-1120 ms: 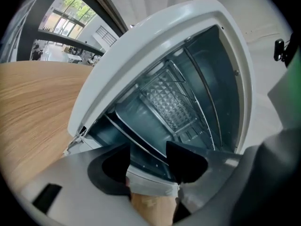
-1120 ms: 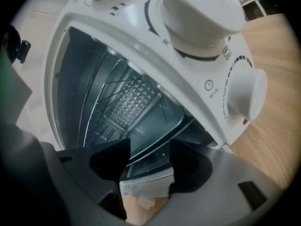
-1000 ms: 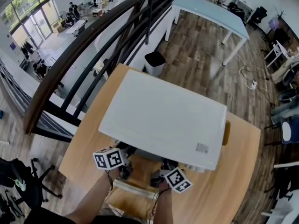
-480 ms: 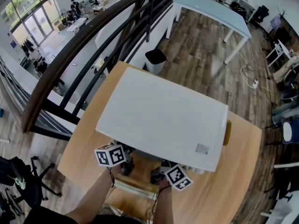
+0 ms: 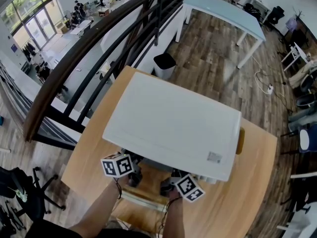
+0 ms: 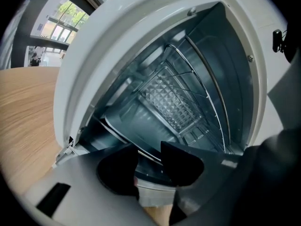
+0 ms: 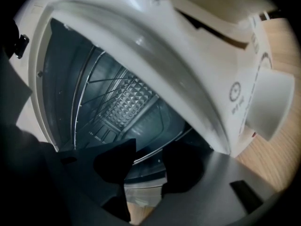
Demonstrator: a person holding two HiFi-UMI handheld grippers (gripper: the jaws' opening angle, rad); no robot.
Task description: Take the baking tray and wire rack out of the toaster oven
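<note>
A white toaster oven [image 5: 173, 125] stands on a wooden table [image 5: 94, 143] with its door [image 5: 141, 200] folded down toward me. Inside lie the dark baking tray [image 6: 124, 121] and the thin wires of the rack [image 6: 207, 95]; the right gripper view shows the tray [image 7: 160, 121] and rack [image 7: 94, 86] too. My left gripper [image 6: 148, 166] and right gripper [image 7: 146, 166] reach into the oven's mouth side by side. The jaws of both have just been closing, and the front rim with its shiny wire runs between them. A gap still shows at each. In the head view the oven's top hides both sets of fingertips.
The oven's knob [image 7: 270, 105] juts out to the right of the opening. A yellow object [image 5: 239, 140] sits behind the oven's right side. Beyond the table are a black bin [image 5: 164, 66], a dark railing [image 5: 99, 48] and a pale blue table [image 5: 223, 14].
Both grippers have stayed at the oven's mouth; only the view has shifted a little.
</note>
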